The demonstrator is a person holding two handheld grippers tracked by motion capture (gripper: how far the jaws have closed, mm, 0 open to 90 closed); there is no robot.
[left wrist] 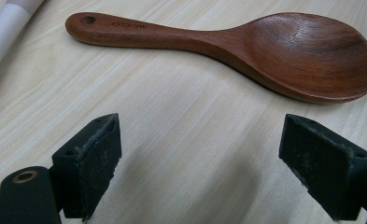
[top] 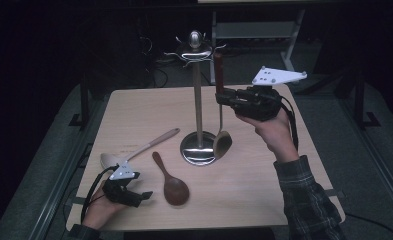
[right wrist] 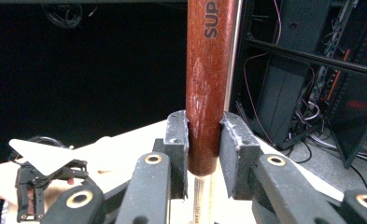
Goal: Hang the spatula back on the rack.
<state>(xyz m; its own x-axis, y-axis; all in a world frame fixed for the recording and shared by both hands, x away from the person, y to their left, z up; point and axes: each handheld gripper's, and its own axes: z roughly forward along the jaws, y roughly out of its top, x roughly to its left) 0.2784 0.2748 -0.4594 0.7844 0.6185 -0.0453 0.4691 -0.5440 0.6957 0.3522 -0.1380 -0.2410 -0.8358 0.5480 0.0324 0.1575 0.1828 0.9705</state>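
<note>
High view, layout: a light wooden surface [top: 264, 200] carries a metal utensil stand [top: 198, 100], a dark wooden spoon [top: 171, 182] and a pale spatula [top: 134, 151].
High view, right gripper [top: 223, 98]: held raised at the right of the stand, at the height of the pole's upper part, pointing left toward the pole.
Right gripper view, jaws: closed on the red-brown handle of the ladle [right wrist: 209, 84]; both pads press its lower end from either side, and the handle stands upright between them.
Ladle position: in the high view the ladle [top: 221, 135] hangs upright just right of the stand's pole, handle top close beside the hooks at the stand's head, bowl low by the round base. Whether the bowl touches the base, or the handle top sits on a hook, cannot be told.
High view, left gripper [top: 143, 196]: low over the near left part of the surface, pointing right toward the bowl of the dark wooden spoon.
Left gripper view, jaws: wide apart, nothing between them; bare wood shows in the gap.
Dark wooden spoon: lies flat on the surface, bowl up, just ahead of the left jaws and clear of them; in the left gripper view [left wrist: 246, 51] the handle end has a hole.
Pale spatula: lies flat, left of the stand's base, its broad end near the left hand.
</note>
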